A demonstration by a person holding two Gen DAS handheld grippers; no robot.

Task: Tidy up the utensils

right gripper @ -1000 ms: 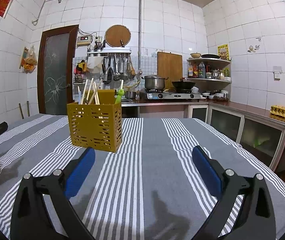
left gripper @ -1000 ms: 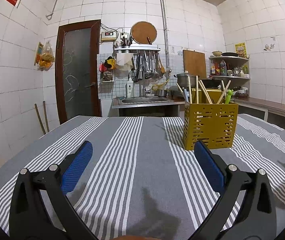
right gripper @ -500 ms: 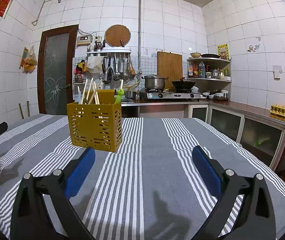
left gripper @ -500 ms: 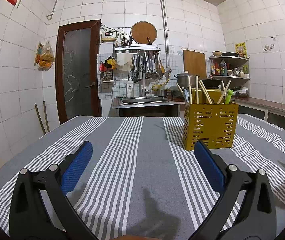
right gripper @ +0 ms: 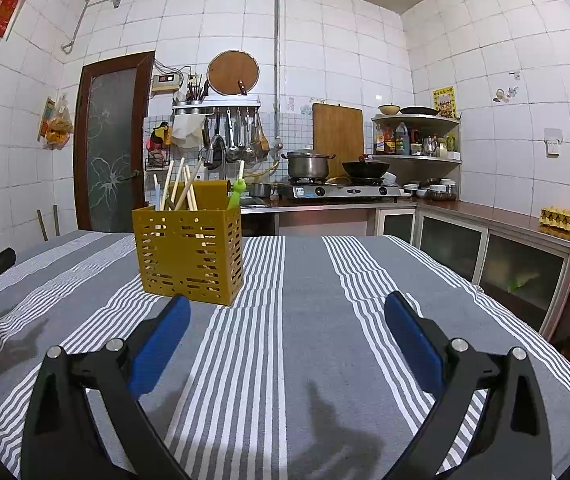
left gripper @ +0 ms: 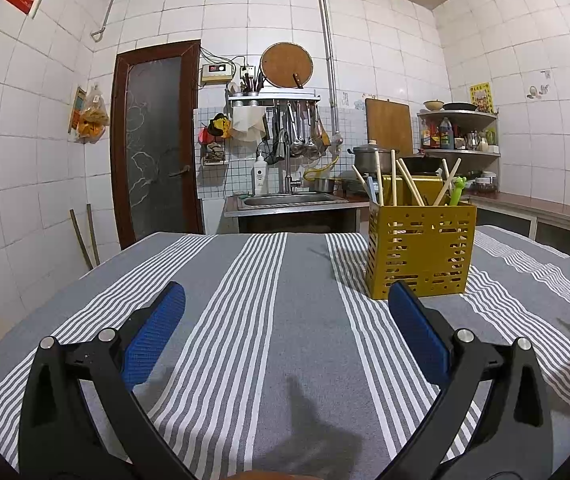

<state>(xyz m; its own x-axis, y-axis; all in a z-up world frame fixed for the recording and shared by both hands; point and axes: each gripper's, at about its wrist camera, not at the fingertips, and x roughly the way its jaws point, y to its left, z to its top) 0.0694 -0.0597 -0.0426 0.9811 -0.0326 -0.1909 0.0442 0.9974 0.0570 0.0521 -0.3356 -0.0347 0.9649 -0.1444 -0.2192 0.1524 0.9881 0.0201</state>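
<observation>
Just yellow caddy (left gripper: 421,252), no legible txt

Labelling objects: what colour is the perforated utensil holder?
Mustard yellow utensil holder, clearest in the right wrist view.

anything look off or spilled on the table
Nothing stands out. The yellow holder stands upright on the striped cloth with chopsticks leaning inside, and nothing lies loose around it.
</observation>
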